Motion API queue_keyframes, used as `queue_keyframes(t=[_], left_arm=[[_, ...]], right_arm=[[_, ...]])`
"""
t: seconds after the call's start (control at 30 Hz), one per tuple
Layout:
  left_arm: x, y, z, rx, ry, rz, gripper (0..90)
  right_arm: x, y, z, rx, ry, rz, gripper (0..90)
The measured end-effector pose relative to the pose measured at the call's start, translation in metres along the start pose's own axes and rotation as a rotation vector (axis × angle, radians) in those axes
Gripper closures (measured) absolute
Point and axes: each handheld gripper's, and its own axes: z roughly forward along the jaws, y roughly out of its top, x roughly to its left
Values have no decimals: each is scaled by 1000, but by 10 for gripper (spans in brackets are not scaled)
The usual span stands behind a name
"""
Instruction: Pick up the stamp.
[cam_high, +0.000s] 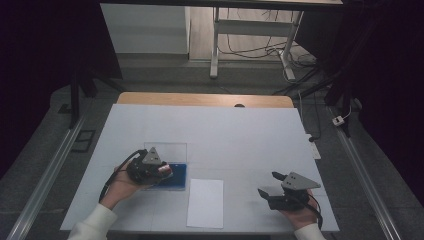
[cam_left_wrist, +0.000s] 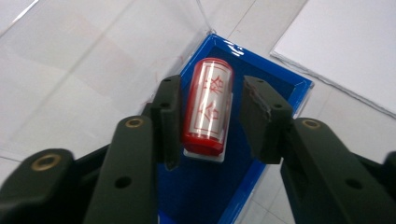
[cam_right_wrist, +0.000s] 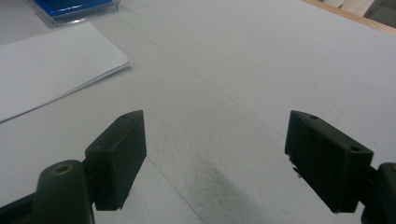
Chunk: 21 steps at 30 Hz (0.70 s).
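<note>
A red cylindrical stamp (cam_left_wrist: 209, 109) with a silver label and red characters lies in a blue box (cam_left_wrist: 275, 77) with a clear hinged lid (cam_left_wrist: 93, 56). My left gripper (cam_left_wrist: 211, 84) is open with its jaws on either side of the stamp. The left jaw is at the stamp's side and a small gap shows at the right jaw. From above, the left gripper (cam_high: 165, 170) hangs over the blue box (cam_high: 177, 181). My right gripper (cam_right_wrist: 215, 121) is open and holds nothing; it hovers low over the table at the front right (cam_high: 270, 183).
A white sheet of paper (cam_high: 205, 202) lies in front, between the two hands, just right of the box. The white table cover (cam_high: 225, 130) stretches back to a wooden edge (cam_high: 200, 98). Table legs and cables stand on the floor beyond.
</note>
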Motion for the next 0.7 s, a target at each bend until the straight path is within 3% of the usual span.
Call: queue_keyframes(t=[0.23,0.47,0.7], left_arm=[[2,-1,3,3,-5,4,643],[5,-5,3,-18,-39,8,696],[3,-4,2,-16,-34,24,704]], right_arm=[[0,0,0,0,1,-2,207],[0,0,0,-2,12,-1,210],[0,0,0,0,10,-2,213]])
